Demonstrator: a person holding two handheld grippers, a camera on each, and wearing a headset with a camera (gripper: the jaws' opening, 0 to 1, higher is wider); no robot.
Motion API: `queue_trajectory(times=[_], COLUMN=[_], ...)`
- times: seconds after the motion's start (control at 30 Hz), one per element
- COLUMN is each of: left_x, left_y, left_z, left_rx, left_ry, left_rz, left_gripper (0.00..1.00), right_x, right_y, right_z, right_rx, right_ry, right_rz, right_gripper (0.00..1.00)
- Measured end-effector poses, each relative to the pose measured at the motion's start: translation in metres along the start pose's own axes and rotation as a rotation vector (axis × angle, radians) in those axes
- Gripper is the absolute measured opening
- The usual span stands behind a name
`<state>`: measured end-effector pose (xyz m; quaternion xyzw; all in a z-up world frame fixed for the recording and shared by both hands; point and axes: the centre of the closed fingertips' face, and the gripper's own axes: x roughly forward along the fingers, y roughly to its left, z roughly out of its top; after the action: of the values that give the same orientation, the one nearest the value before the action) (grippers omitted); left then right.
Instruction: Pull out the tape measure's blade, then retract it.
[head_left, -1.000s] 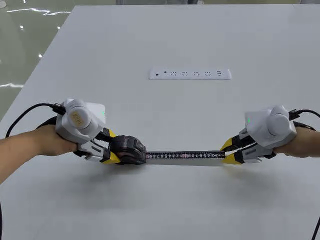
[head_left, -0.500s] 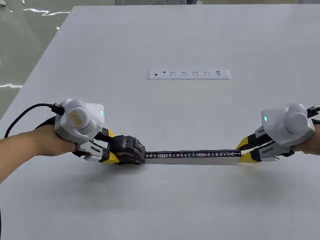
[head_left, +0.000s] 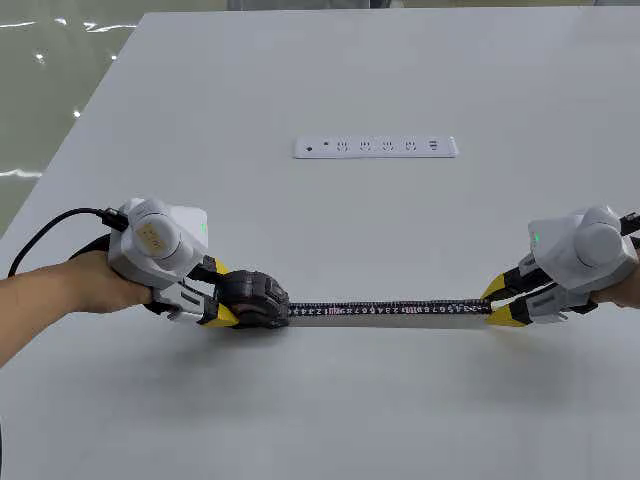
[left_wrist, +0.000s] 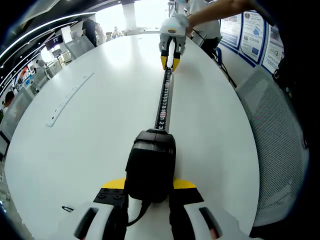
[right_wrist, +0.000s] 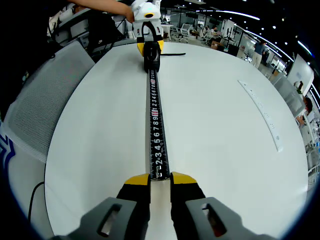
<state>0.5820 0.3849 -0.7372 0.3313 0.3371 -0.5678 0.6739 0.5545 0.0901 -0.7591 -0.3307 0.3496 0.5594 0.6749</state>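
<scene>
With our left gripper (head_left: 225, 293) clamped on the case (head_left: 255, 298) at lower left and our right gripper (head_left: 497, 303) pinching the drawn-out blade (head_left: 385, 310) by its tip, we judged a guided retraction came next.

Two tools — left tool (head_left: 228, 294), right tool (head_left: 498, 304) — one tape measure (head_left: 256, 299), one power strip (head_left: 376, 147), one table (head_left: 350, 60).

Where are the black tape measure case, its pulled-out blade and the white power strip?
black tape measure case (head_left: 255, 298), head view, top of the housing.
pulled-out numbered blade (head_left: 385, 310), head view, middle of its length.
white power strip (head_left: 375, 147), head view, centre of its top face.
</scene>
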Motion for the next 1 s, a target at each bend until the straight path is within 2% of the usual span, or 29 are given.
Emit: queue_trajectory(times=[0.3,0.37,0.4,0.47,0.5,0.6,0.67,0.8,0.9,1.0], left_x=[0.001,0.001,0.002,0.001,0.001,-0.003,-0.007,-0.012,-0.017,-0.023], left_y=[0.001,0.001,0.001,0.001,0.002,0.006,0.007,0.004,0.0,-0.004], left_z=[0.001,0.001,0.001,0.001,0.0,-0.001,-0.003,-0.006,-0.008,-0.008], left_rx=[0.016,0.026,0.037,0.061,0.067,0.054,0.05,0.044,0.0,-0.052], left_ry=[0.024,0.029,0.032,0.036,0.039,0.028,0.022,0.01,-0.021,-0.05], left_rz=[-0.003,-0.004,-0.005,-0.002,0.002,0.021,0.026,0.026,0.032,0.046], left_gripper=[0.28,0.28,0.29,0.29,0.3,0.38,0.38,0.47,0.52,0.62], right_x=[0.007,0.005,0.004,0.001,-0.001,-0.005,-0.007,-0.013,-0.016,-0.021], right_y=[0.003,-0.001,-0.004,-0.006,-0.003,-0.002,-0.001,0.001,0.005,0.005], right_z=[-0.007,-0.008,-0.007,-0.008,-0.009,-0.015,-0.015,-0.015,-0.014,-0.011], right_rx=[-0.04,-0.004,-0.029,-0.008,0.012,0.021,0.044,0.084,0.125,0.17], right_ry=[0.059,0.06,0.052,0.049,0.04,0.048,0.03,0.003,-0.019,-0.056], right_rz=[0.007,-0.008,-0.025,-0.043,-0.031,-0.052,-0.061,-0.081,-0.091,-0.121], right_gripper=[0.15,0.16,0.17,0.25,0.28,0.33,0.42,0.5,0.58,0.72])
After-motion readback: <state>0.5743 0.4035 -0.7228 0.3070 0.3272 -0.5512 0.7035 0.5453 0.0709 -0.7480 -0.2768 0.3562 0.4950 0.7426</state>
